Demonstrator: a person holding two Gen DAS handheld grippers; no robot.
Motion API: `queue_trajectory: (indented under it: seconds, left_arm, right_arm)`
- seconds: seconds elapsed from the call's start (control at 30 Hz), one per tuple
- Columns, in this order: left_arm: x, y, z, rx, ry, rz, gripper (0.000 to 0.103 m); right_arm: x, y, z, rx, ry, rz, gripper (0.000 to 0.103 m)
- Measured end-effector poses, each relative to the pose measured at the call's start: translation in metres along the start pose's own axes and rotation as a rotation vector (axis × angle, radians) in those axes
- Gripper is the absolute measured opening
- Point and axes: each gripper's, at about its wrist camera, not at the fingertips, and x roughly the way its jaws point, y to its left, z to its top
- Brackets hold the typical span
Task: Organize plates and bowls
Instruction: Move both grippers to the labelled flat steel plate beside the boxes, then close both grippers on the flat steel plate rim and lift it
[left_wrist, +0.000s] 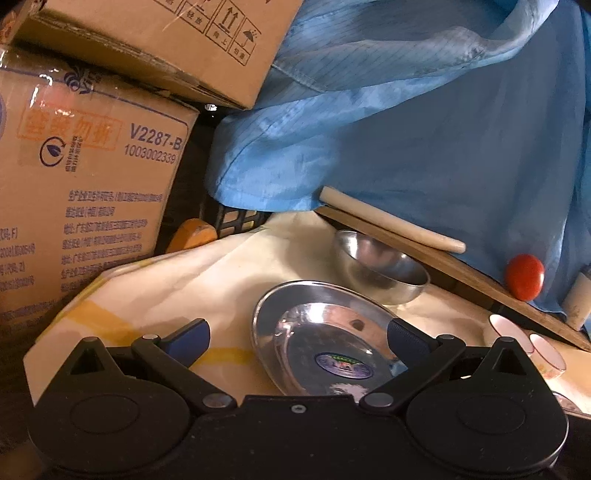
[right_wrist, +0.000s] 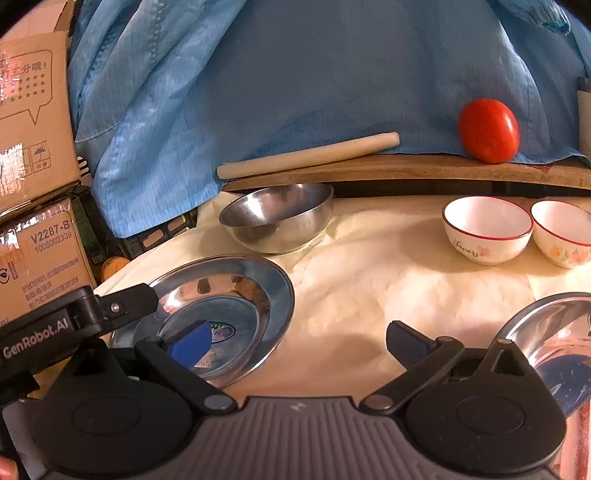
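Left claw (left_wrist: 297, 341) spread wide, astride the near rim of the steel plate (left_wrist: 325, 339) on the cloth, steel bowl (left_wrist: 382, 267) just beyond; right claw (right_wrist: 295, 343) likewise spread, empty, farther off to the right.

On the cloth (right_wrist: 369, 280) I find a steel plate (right_wrist: 258, 273) at left, a steel bowl (right_wrist: 280, 218) just behind it. Two cups (right_wrist: 487, 229) sit side by side at right. Behind, a board (right_wrist: 406, 173) carries a rolling pin (right_wrist: 306, 155) and tomato (right_wrist: 488, 130). Boxes (right_wrist: 33, 147) stack far left.
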Motion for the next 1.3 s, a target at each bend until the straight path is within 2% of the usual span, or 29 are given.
queue_trajectory:
  seconds: [0.13, 0.23, 0.37, 0.53, 0.63, 0.7, 0.77, 0.93, 1.13, 1.23, 1.3]
  left_arm:
    - [0.002, 0.001, -0.001, -0.015, 0.009, -0.009, 0.099]
    - [0.005, 0.005, -0.001, -0.038, 0.022, -0.016, 0.092]
    - [0.006, 0.01, -0.001, -0.062, 0.024, -0.009, 0.081]
    - [0.007, 0.013, -0.001, -0.074, 0.026, 0.0, 0.073]
    - [0.008, 0.011, -0.002, -0.068, 0.039, -0.002, 0.062]
    - [0.01, 0.011, -0.002, -0.072, 0.058, -0.016, 0.05]
    - [0.011, 0.011, -0.003, -0.072, 0.067, -0.021, 0.049]
    - [0.012, 0.012, -0.004, -0.073, 0.07, -0.009, 0.042]
    - [0.014, 0.013, -0.004, -0.067, 0.075, 0.01, 0.035]
    - [0.014, 0.012, -0.004, -0.064, 0.076, 0.022, 0.028]
    - [0.016, 0.014, -0.003, -0.068, 0.082, 0.021, 0.017]
  right_arm:
    - [0.0, 0.001, 0.0, 0.0, 0.0, -0.009, 0.101]
    - [0.0, 0.002, 0.0, 0.006, -0.003, -0.01, 0.099]
    - [-0.002, 0.005, 0.0, -0.02, -0.013, 0.009, 0.084]
    - [0.001, 0.009, 0.0, -0.036, -0.001, 0.01, 0.083]
    - [0.002, 0.01, 0.001, -0.037, 0.011, 0.019, 0.079]
    - [0.003, 0.01, 0.0, -0.038, 0.015, 0.023, 0.075]
    - [0.003, 0.009, 0.0, -0.033, 0.018, 0.026, 0.061]
    - [0.004, 0.01, 0.0, -0.022, 0.027, 0.033, 0.055]
    - [0.007, 0.007, 0.0, 0.006, 0.044, 0.062, 0.041]
    - [0.008, 0.007, 0.0, 0.015, 0.046, 0.075, 0.034]
    - [0.008, 0.006, 0.0, 0.02, 0.045, 0.077, 0.029]
